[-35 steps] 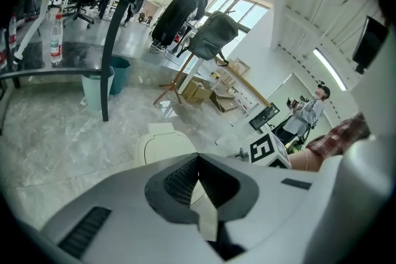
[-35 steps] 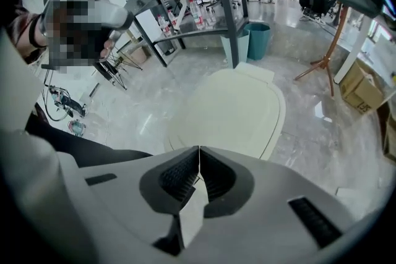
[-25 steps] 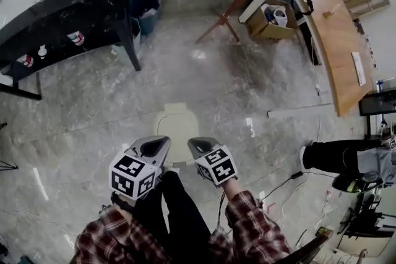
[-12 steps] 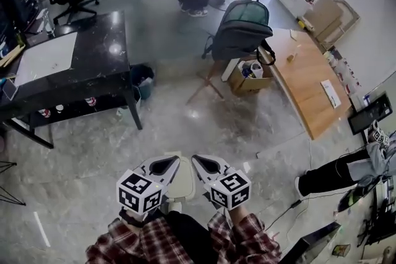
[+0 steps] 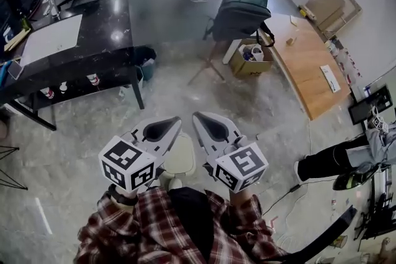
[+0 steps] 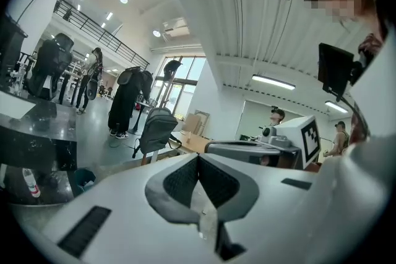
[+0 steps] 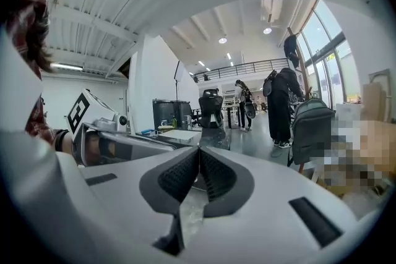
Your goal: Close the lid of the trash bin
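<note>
Bin (image 5: 180, 157) hides partly behind left tool (image 5: 176, 124) and right tool (image 5: 197, 118).

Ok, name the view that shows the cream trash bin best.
The head view: the cream trash bin lies between the left gripper and right gripper, partly covered by them. Both gripper views look across the room and show none of it.

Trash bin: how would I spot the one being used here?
Look down at the grey floor just before the person's plaid sleeves. The bin shows between the left tongs and right tongs held over it. It is cream, unlike the dark bin beside the black desk.
</note>
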Demonstrator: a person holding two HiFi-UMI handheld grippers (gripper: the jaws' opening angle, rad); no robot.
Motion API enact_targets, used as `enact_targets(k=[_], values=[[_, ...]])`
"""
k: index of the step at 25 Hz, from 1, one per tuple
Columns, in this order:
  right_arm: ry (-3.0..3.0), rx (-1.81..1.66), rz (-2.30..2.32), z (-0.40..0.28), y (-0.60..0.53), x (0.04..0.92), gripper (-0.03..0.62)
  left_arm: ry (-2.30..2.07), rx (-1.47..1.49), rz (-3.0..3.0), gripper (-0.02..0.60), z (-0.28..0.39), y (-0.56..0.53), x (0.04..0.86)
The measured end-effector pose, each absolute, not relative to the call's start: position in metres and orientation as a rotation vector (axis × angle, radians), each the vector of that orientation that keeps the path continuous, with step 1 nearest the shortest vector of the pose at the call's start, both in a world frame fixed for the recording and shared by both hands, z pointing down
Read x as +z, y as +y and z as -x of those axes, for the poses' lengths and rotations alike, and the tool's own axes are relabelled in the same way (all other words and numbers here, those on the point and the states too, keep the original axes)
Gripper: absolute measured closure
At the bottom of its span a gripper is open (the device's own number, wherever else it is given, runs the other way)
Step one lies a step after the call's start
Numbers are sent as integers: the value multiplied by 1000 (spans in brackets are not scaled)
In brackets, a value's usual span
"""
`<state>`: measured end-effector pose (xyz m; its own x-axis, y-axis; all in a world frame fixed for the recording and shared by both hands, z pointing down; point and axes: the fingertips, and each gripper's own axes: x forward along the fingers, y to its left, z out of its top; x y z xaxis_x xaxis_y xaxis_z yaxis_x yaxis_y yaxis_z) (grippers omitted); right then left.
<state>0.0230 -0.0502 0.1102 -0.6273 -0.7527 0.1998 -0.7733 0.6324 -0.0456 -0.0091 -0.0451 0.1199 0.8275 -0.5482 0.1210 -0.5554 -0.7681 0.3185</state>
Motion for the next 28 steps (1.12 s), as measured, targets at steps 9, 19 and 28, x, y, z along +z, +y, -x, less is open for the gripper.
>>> enact_targets(k=[9,19,28], values=[[-2724,213,-1233,-10,-38,100,580,-828,20,-2663,571,13,-34,118],[-2736,203,-1201,-7,-34,101,582,-846,6,-2662,571,17,-30,118],[-2746,196,-1183,-8,-27,94,582,-865,-5,-2659,571,17,-22,110]])
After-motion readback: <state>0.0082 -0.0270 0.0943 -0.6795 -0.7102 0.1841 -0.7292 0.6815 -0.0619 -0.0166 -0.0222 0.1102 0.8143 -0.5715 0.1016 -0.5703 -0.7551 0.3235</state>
